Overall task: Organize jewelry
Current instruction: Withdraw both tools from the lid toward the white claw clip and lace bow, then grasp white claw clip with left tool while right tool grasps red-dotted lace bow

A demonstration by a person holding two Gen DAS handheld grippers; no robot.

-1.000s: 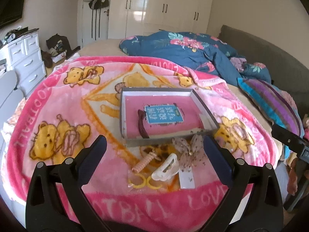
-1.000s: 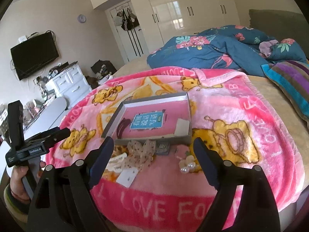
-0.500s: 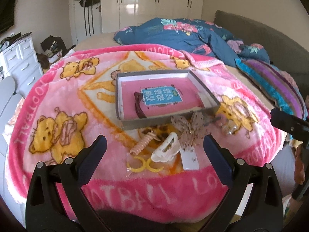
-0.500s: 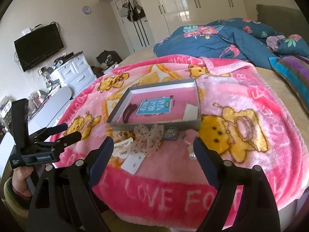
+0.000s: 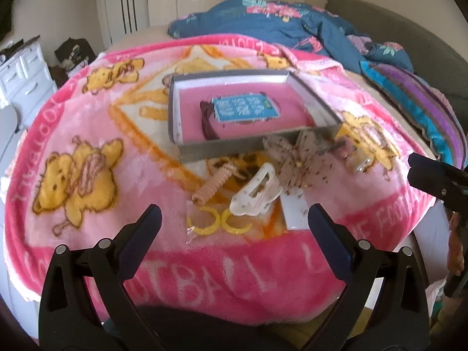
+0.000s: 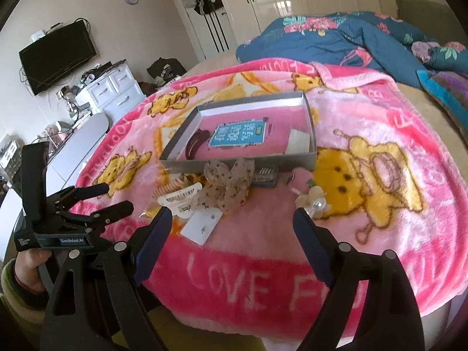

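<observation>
Blanket: a pink teddy-bear blanket [image 5: 87, 134] fills the frame in both wrist views, spread over the bed as the sorting surface.
Tray: a shallow grey box [image 5: 251, 143], centre of the left wrist view, lies open-side up, probably the collecting place; a dark hair tie [image 5: 206, 122] and a blue card [image 5: 244, 108] already lie inside, a pale pad [image 6: 298, 142] in its right corner.
Loose pile: just below the tray's near wall, unsorted pieces lie clustered within reach — a dotted gauze bow [image 5: 295, 161], a white claw clip [image 5: 257, 193] touching it, a spiral hair coil [image 5: 212, 188], two yellow hoops [image 5: 218, 219] in a clear sleeve, a white earring card [image 6: 201, 223].
Outlier: a pearl flower clip [image 6: 314, 201] sits apart, lower right of the bow.
Left gripper [image 5: 234, 225]: fingers spread wide, empty, low in frame over the hoops and clip, seemingly lining up a pick.
Right gripper [image 6: 231, 229]: fingers also spread, holding nothing, poised above the earring card.
</observation>
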